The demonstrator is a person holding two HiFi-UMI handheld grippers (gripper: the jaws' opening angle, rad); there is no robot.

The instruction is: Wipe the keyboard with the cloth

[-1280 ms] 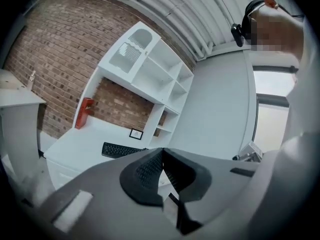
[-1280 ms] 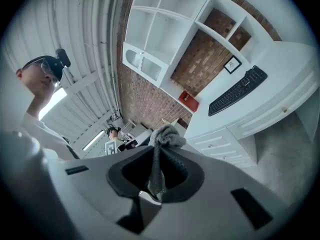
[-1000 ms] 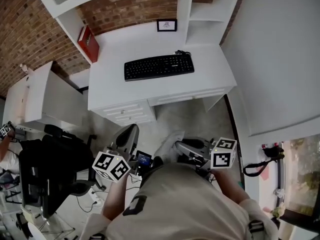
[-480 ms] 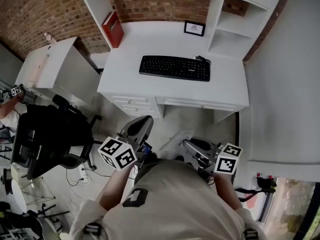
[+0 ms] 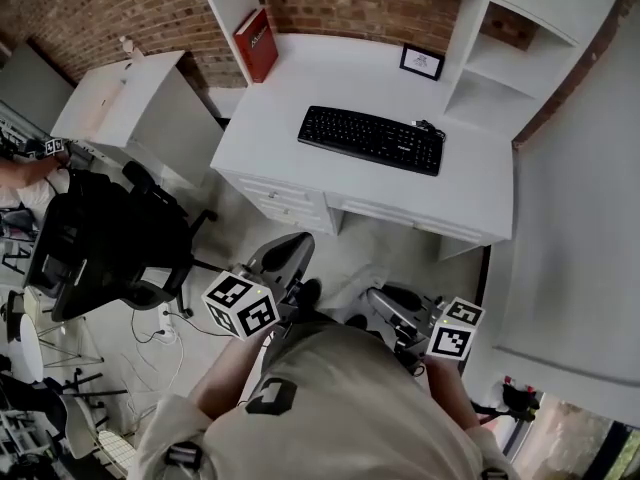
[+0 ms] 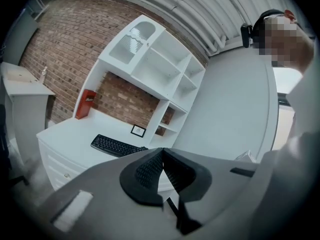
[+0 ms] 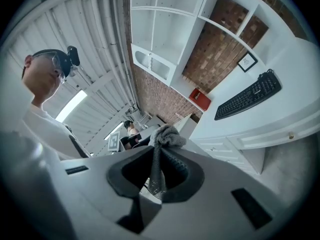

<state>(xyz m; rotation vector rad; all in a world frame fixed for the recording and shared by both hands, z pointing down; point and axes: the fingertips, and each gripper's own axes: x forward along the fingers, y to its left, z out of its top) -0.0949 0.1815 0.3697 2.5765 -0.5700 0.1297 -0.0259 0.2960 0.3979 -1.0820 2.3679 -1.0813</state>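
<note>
Keyboard (image 5: pixel 371 139) laid flat on white counter (image 5: pixel 290 88), untouched. Left gripper (image 6: pixel 163 153) held well short of keyboard, jaws pressed together, nothing between them. Right gripper (image 7: pixel 157 148) also held well short of keyboard, jaws clamped on grey cloth (image 7: pixel 167 134), cloth bunched above jaw tips. Red book (image 5: pixel 256 30) stood behind-left of keyboard, small frame (image 5: pixel 421 62) stood behind-right.
</note>
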